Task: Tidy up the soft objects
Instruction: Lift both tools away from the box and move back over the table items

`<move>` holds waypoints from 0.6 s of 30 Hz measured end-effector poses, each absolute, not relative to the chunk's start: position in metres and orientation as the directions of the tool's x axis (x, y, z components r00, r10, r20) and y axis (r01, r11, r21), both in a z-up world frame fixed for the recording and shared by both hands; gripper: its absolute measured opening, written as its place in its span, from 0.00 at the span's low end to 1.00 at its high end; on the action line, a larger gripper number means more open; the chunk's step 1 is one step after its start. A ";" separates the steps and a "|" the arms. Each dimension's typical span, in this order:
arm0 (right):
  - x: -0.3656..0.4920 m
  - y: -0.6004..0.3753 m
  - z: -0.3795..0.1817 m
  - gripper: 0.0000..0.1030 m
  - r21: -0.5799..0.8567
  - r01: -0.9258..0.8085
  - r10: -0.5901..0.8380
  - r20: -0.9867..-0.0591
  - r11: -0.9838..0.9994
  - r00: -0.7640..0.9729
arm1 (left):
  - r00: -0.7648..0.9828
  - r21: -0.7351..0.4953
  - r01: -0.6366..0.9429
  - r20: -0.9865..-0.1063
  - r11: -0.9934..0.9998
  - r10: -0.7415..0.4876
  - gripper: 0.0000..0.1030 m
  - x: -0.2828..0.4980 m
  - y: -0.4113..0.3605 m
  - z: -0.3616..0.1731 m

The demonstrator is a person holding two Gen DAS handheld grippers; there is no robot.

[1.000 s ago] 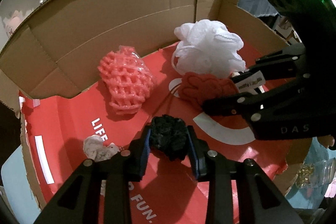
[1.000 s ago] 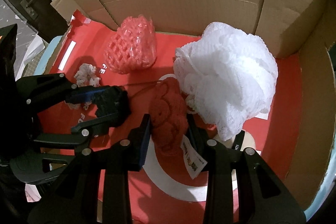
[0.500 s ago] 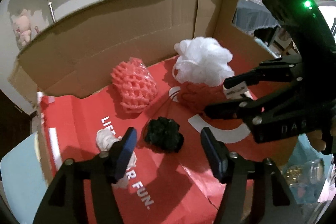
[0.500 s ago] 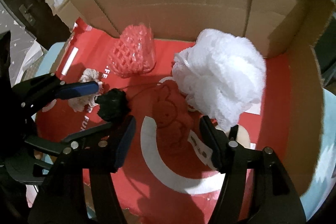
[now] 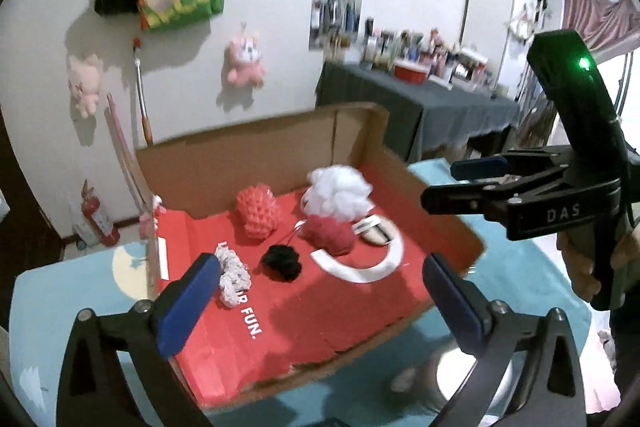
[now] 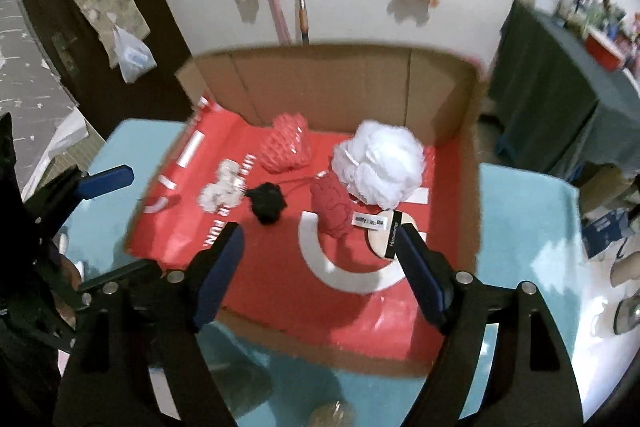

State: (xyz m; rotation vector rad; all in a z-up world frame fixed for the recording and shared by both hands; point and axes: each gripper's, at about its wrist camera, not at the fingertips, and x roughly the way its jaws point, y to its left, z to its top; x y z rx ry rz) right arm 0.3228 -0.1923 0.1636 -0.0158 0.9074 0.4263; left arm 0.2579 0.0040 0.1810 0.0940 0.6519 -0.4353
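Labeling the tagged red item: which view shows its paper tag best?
Right wrist view. The white tag lies flat and unobstructed beside the red knitted item, with dark print visible, though too small to read. In the left wrist view the red knitted item shows, but the tag is only an indistinct white shape behind it.

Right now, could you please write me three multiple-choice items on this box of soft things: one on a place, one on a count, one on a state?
1. Where does the black pom-pom lie?
A. On the red floor of the cardboard box
B. On the blue table
C. Between the jaws of the left gripper

2. How many soft things lie in the box?
A. Two
B. Five
C. Eight

3. What does the right gripper hold?
A. The white mesh puff
B. The red knit piece
C. Nothing

Answers:
1 A: it rests on the red floor, clear of both grippers.
2 B: puff, pink net, red knit, pom-pom, white scrunchie.
3 C: its jaws are opening, nothing between them.
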 end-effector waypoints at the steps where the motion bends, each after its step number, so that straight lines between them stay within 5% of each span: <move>1: 0.313 -0.194 0.171 0.76 0.160 -0.367 0.353 -0.753 0.916 0.554 | 0.726 -0.040 0.422 -0.583 0.905 -0.365 1.00 0.245 0.004 0.188; 18: 0.095 -0.207 0.227 0.90 0.015 -0.336 0.309 -0.431 0.942 0.848 | 0.920 0.024 0.266 -0.304 0.964 -0.247 1.00 0.098 0.009 0.198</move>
